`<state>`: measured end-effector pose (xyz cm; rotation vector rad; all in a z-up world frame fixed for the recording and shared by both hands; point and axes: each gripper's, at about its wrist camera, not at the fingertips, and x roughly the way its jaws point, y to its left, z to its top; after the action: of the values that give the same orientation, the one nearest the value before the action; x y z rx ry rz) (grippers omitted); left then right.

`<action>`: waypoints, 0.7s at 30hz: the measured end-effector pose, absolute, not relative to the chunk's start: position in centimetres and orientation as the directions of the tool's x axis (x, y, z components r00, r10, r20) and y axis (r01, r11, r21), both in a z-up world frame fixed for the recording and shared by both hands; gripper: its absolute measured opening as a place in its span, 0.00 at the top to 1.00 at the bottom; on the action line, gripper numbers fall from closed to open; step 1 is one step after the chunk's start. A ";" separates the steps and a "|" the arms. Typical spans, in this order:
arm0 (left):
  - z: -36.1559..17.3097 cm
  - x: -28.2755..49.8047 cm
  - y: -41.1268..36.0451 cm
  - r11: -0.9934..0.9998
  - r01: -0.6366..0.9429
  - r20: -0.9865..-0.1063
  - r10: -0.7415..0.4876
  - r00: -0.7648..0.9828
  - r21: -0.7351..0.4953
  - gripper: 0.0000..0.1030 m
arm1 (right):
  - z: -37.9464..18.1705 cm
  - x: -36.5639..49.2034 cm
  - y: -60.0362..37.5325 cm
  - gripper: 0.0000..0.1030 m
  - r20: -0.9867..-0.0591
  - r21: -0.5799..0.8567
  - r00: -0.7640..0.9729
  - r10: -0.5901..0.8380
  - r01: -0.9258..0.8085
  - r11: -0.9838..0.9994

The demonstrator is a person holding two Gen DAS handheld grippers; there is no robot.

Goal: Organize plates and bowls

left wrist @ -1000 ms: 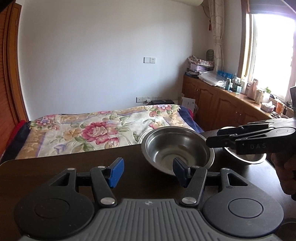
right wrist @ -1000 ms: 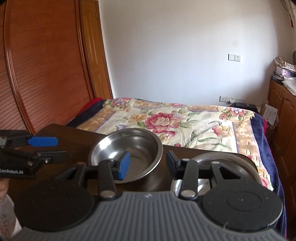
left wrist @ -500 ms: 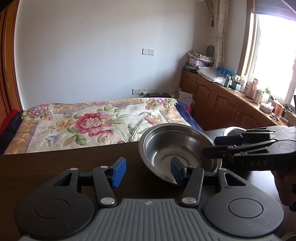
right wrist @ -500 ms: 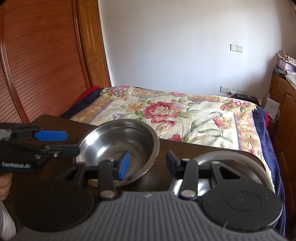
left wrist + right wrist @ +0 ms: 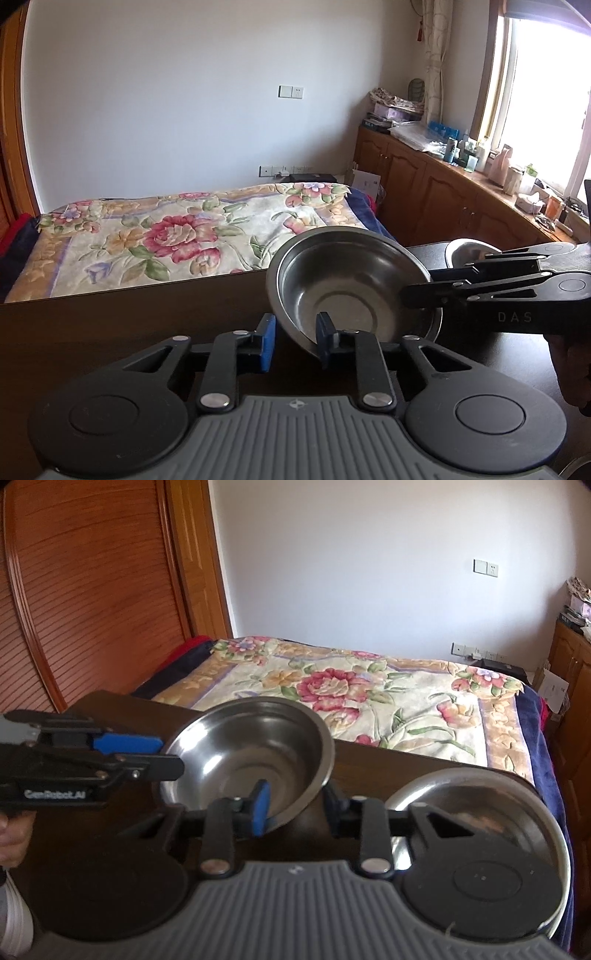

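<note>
Both my jaws just closed, narrowed onto the steel bowl's [image 5: 351,291] rim: left gripper [image 5: 294,341] near side, right gripper [image 5: 295,805] its side. Bowl tilted over the bench's [image 5: 129,314] far edge. Readable: "DAS", "GenRobot.AI".

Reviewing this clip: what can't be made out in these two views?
- Left wrist view: whether the left tongs, just closing, actually press the bowl rim between them. The contact is unclear.
- Right wrist view: the same for the right tongs, also just closing. The bowl wall hides one pad.
- Second steel dish: its near half is behind the tongs' body.
- Counter bottles: too small.
</note>
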<state>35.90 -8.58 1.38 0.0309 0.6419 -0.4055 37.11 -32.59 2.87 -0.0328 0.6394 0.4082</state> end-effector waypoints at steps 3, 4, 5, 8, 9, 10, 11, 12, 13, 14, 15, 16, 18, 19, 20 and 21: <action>1.5 35.5 -8.4 0.922 0.374 -0.582 -0.359 0.730 -0.099 0.52 | 3.0 37.1 -32.9 0.74 -0.581 0.115 0.725 0.369 -0.376 0.919; 1.6 35.3 -8.4 0.922 0.375 -0.580 -0.358 0.732 -0.096 0.52 | 2.9 37.0 -33.0 0.75 -0.580 0.119 0.725 0.370 -0.374 0.920; 1.6 35.2 -8.4 0.921 0.377 -0.579 -0.359 0.732 -0.094 0.52 | 3.0 37.0 -33.0 0.76 -0.580 0.123 0.725 0.372 -0.373 0.920; 1.8 34.7 -8.3 0.898 0.418 -0.582 -0.415 0.700 -0.137 0.74 | 2.9 36.7 -33.4 0.78 -0.572 0.146 0.725 0.384 -0.371 0.917; 2.1 34.4 -8.4 0.891 0.427 -0.579 -0.431 0.692 -0.153 0.74 | 2.9 36.6 -33.5 0.79 -0.569 0.157 0.724 0.391 -0.371 0.915; 2.3 33.8 -8.7 0.890 0.433 -0.570 -0.432 0.699 -0.145 0.74 | 3.0 36.5 -33.6 0.79 -0.565 0.166 0.723 0.397 -0.372 0.913; 2.5 33.4 -9.2 0.891 0.440 -0.573 -0.421 0.703 -0.114 0.74 | 3.2 36.2 -33.7 0.80 -0.558 0.177 0.722 0.409 -0.379 0.909; 2.5 33.1 -9.7 0.891 0.447 -0.575 -0.409 0.708 -0.083 0.74 | 3.4 36.0 -33.7 0.83 -0.553 0.181 0.719 0.422 -0.390 0.903; 2.5 32.9 -10.0 0.893 0.445 -0.571 -0.400 0.717 -0.066 0.74 | 3.6 35.6 -33.5 0.86 -0.550 0.179 0.717 0.428 -0.399 0.899; 2.5 32.8 -9.9 0.897 0.436 -0.569 -0.393 0.722 -0.067 0.74 | 3.8 35.2 -33.3 0.89 -0.547 0.173 0.721 0.426 -0.400 0.900; 2.5 32.9 -9.6 0.901 0.428 -0.571 -0.390 0.722 -0.074 0.74 | 3.9 34.9 -33.0 0.92 -0.549 0.159 0.724 0.418 -0.401 0.902; 2.5 32.9 -9.2 0.904 0.419 -0.569 -0.387 0.726 -0.080 0.73 | 3.9 34.8 -32.7 0.91 -0.554 0.147 0.724 0.411 -0.402 0.904; 2.6 32.9 -8.4 0.917 0.392 -0.558 -0.361 0.747 -0.069 0.73 | 3.9 34.8 -32.3 0.91 -0.570 0.129 0.723 0.390 -0.391 0.911; 2.5 33.1 -8.0 0.924 0.377 -0.557 -0.350 0.753 -0.071 0.72 | 3.8 34.8 -32.3 0.91 -0.571 0.111 0.738 0.360 -0.365 0.924; 2.4 33.2 -7.5 0.928 0.364 -0.561 -0.343 0.754 -0.077 0.63 | 3.8 35.1 -32.5 0.91 -0.569 0.100 0.747 0.343 -0.350 0.931; 2.3 33.3 -7.2 0.930 0.358 -0.568 -0.338 0.750 -0.082 0.55 | 3.7 35.4 -32.8 0.91 -0.575 0.108 0.741 0.346 -0.350 0.931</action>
<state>33.31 -7.21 2.34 0.0331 0.6143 -0.3805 35.40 -32.79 3.66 -0.0071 0.6291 0.3812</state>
